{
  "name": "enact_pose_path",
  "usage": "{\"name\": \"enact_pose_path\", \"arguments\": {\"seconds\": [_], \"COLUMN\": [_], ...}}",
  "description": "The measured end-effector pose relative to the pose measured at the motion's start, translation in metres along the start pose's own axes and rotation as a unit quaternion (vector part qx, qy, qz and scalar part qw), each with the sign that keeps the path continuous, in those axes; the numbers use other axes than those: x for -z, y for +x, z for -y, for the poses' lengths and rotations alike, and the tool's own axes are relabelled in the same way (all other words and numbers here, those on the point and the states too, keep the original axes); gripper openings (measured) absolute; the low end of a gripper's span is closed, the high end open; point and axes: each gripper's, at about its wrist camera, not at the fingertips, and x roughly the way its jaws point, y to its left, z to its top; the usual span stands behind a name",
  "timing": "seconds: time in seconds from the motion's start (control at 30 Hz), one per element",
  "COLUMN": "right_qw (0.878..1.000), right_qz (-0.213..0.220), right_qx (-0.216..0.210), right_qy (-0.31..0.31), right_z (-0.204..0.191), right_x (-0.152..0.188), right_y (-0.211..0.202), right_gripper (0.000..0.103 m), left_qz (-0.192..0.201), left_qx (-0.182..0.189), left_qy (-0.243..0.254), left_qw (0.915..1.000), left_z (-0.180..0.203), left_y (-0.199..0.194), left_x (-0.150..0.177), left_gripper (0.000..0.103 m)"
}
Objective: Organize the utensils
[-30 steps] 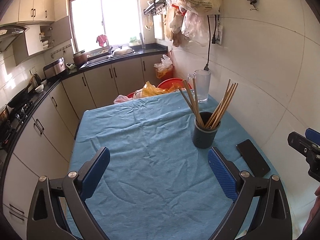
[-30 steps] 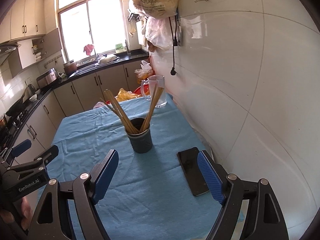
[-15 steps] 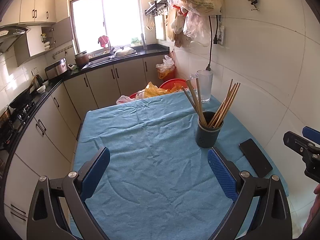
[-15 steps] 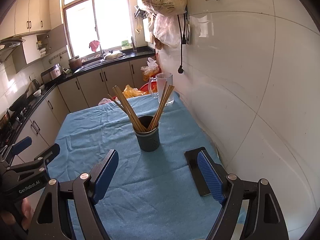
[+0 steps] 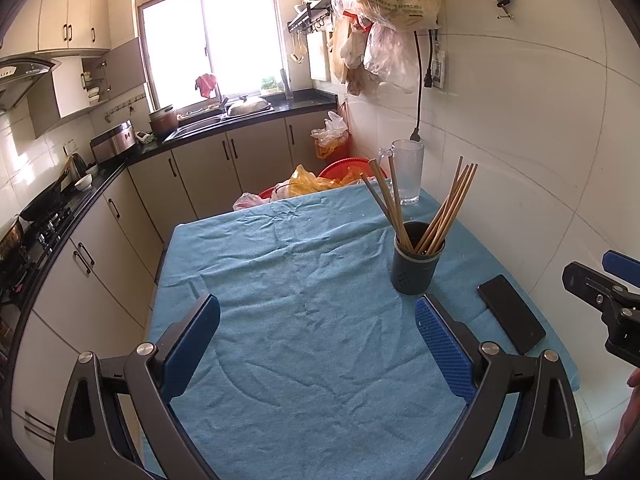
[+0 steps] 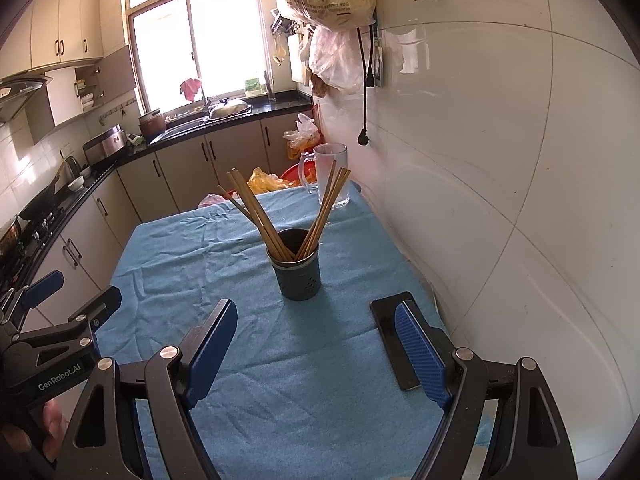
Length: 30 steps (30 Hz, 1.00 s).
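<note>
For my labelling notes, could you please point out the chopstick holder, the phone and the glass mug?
chopstick holder (image 6: 301, 280), right wrist view, front wall.
phone (image 5: 510, 313), left wrist view, screen centre.
glass mug (image 5: 407, 176), left wrist view, body.

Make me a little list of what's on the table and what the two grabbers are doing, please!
table cover: blue cloth
holder: dark cup, upright
in the cup: chopsticks, fanned out
far end: clear mug
near the wall: black phone, lying flat
left gripper: open, holding nothing
right gripper: open, holding nothing
</note>
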Motion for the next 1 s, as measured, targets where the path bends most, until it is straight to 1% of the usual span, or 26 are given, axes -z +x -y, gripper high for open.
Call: {"name": "enact_pose_path", "arguments": {"seconds": [1.0], "right_qw": [1.0], "right_qz": [-0.008], "right_qx": [-0.006], "right_qy": [-0.002], "right_z": [-0.011], "right_x": [0.002], "right_y": [0.003], "right_gripper": [0.085], "left_qz": [-0.002], "left_qx": [-0.008], "left_qy": [-0.004], "left_qw": [1.0], "left_z": [-0.006], "left_y": [-0.004], "left_x": [0.001], "left_gripper": [0.097]}}
